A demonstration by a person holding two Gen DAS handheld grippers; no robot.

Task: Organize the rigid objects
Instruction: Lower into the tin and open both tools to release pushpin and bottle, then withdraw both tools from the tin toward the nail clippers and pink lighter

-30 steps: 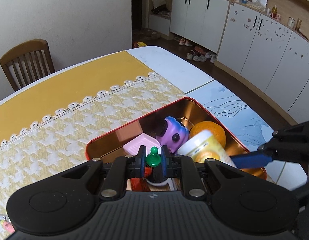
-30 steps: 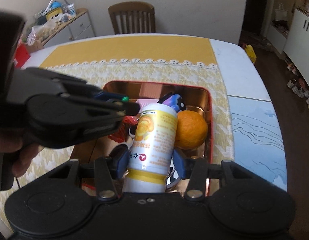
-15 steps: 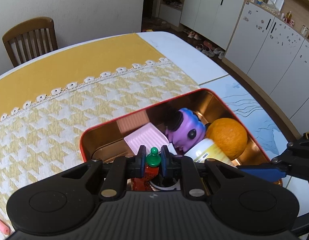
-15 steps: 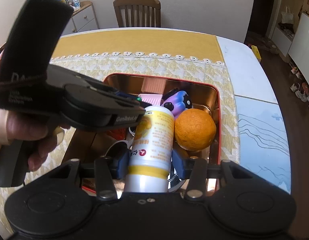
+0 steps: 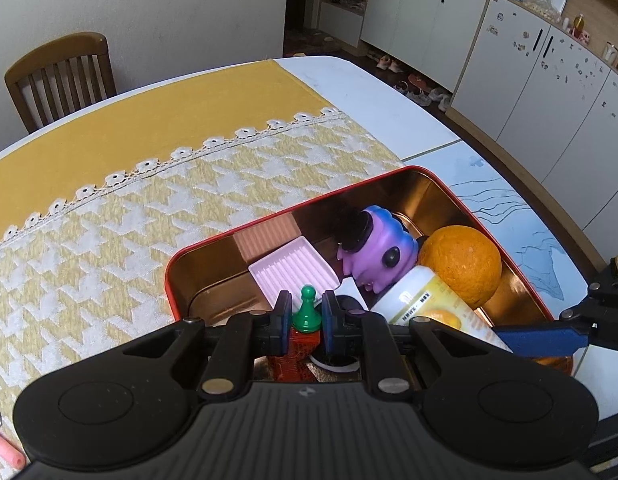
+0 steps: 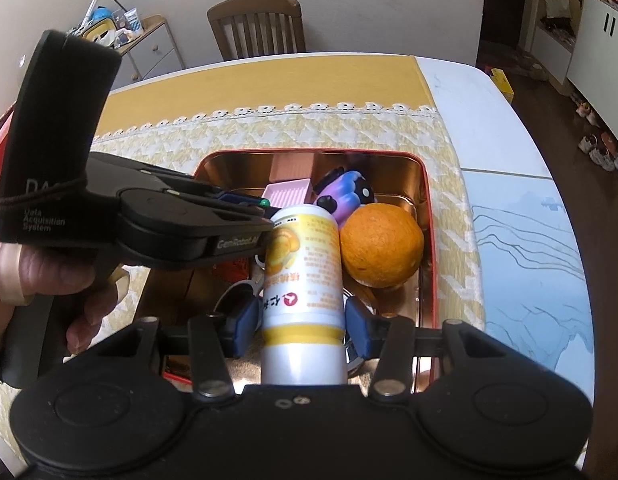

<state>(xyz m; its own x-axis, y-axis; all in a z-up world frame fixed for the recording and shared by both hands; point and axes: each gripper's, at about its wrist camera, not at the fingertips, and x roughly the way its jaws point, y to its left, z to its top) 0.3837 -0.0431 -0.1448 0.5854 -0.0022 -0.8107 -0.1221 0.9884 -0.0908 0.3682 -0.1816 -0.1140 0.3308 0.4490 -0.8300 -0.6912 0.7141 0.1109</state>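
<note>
A red-rimmed metal tin (image 5: 269, 224) on the yellow tablecloth holds an orange (image 5: 461, 264), a purple toy (image 5: 373, 248), a pink ridged tray (image 5: 293, 272) and a red item (image 5: 297, 356). My left gripper (image 5: 305, 316) is shut on a small green pawn (image 5: 307, 312), over the tin's near left part. My right gripper (image 6: 301, 320) grips a yellow-and-white bottle (image 6: 305, 272) that slants into the tin beside the orange (image 6: 383, 246). Its jaws are opening, with the bottle still between the pads. A hand holds the left gripper (image 6: 265, 208) just left of the bottle's top.
A wooden chair (image 5: 61, 76) stands at the table's far side. White cabinets (image 5: 529, 80) line the right wall. A pink stick (image 5: 5, 450) lies on the cloth at the near left. A cluttered drawer unit (image 6: 141, 48) is at the back left.
My left gripper, with the pawn, has sunk a little toward the tin. The right gripper and its bottle have hardly moved.
</note>
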